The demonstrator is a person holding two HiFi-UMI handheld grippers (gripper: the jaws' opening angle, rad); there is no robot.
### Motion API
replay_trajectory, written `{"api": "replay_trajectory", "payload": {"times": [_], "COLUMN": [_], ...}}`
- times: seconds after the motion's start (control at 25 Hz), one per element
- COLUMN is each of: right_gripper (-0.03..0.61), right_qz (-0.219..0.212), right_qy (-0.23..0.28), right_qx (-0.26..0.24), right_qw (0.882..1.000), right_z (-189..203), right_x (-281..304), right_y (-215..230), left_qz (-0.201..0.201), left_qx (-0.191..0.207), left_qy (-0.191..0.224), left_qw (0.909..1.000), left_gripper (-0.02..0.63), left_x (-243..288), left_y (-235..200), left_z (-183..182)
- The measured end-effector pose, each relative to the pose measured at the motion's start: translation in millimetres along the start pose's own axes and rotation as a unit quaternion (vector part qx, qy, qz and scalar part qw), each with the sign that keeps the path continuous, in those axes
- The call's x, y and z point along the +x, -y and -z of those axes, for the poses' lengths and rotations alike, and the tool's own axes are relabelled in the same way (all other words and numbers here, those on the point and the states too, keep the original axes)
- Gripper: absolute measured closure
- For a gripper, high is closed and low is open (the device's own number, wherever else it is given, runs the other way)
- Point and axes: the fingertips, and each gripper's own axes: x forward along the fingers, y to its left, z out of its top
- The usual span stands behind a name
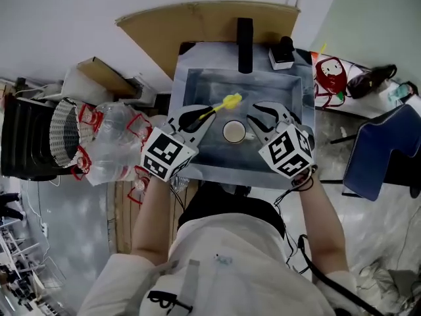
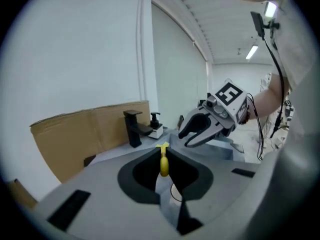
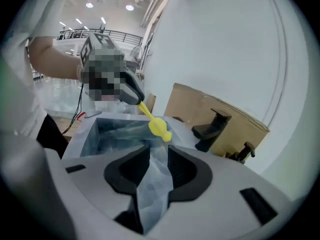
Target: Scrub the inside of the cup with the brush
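Note:
A yellow brush (image 1: pixel 227 103) sticks out over the grey sink (image 1: pixel 197 79), its thin handle clamped in my left gripper (image 1: pixel 197 118), which is shut on it. In the left gripper view the brush (image 2: pixel 163 163) stands between the closed jaws. A white cup (image 1: pixel 234 131) sits upright on the sink floor between the two grippers, apart from both; its rim (image 2: pixel 175 193) peeks out below the left jaws. My right gripper (image 1: pixel 256 118) hovers to the cup's right, open, with nothing between its fingers (image 2: pixel 192 134). In the right gripper view the brush head (image 3: pixel 160 127) hangs just beyond the jaws.
A black faucet (image 1: pixel 245 45) and a soap dispenser (image 1: pixel 283 52) stand at the sink's back edge, with brown cardboard (image 1: pixel 197 18) behind. Clear bags of bottles (image 1: pixel 112 143) and a mesh basket (image 1: pixel 62 131) lie at the left. A blue chair (image 1: pixel 381 151) is at the right.

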Motion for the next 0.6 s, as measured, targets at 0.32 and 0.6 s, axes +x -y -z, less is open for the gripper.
{"api": "replay_trajectory", "payload": {"times": [0.32, 0.6], "right_gripper": [0.509, 0.555], "right_qz": [0.067, 0.091], "right_qy": [0.113, 0.171], "right_qx": [0.095, 0.162], "right_qw": [0.987, 0.968], "right_z": [-42, -56], "right_x": [-37, -56], "right_y": [34, 55], "left_qz": [-0.056, -0.117], "left_qx": [-0.047, -0.055], "left_qy": [0.155, 0.220], "left_qw": [0.9852, 0.9668], "left_gripper": [0.578, 0.578], "left_x": [-21, -31], "left_y": [-8, -4], "left_z": [-45, -56]}}
